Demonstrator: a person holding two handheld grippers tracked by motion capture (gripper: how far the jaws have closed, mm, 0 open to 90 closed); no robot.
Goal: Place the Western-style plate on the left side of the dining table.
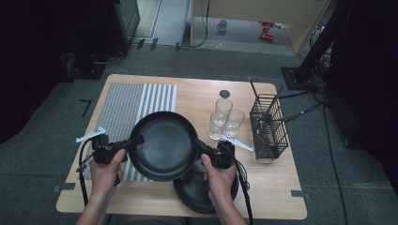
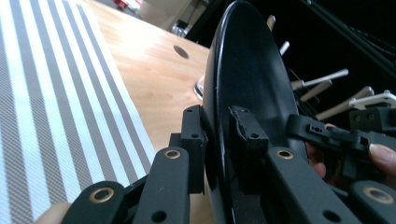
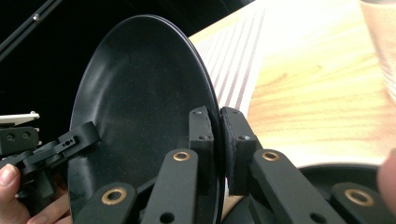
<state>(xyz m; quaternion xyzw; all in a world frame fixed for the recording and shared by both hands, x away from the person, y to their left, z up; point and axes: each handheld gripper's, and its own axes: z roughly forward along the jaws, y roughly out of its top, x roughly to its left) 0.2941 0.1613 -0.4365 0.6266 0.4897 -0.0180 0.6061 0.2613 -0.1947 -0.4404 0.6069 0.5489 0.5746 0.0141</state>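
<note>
A black plate (image 1: 163, 145) hangs above the table, held by its rim on both sides. My left gripper (image 1: 139, 141) is shut on its left edge, and in the left gripper view the pads (image 2: 243, 135) pinch the plate (image 2: 243, 70) seen edge-on. My right gripper (image 1: 197, 144) is shut on the right edge; in the right gripper view its jaws clamp the rim of the plate (image 3: 135, 98). A second black plate (image 1: 197, 192) lies on the table beneath, near the front edge, partly hidden by the right hand.
A grey striped placemat (image 1: 124, 105) covers the table's left part. Three drinking glasses (image 1: 224, 119) stand right of centre, beside a black wire cutlery basket (image 1: 267, 126) with utensils. A dark round hole (image 1: 225, 93) marks the tabletop at the back.
</note>
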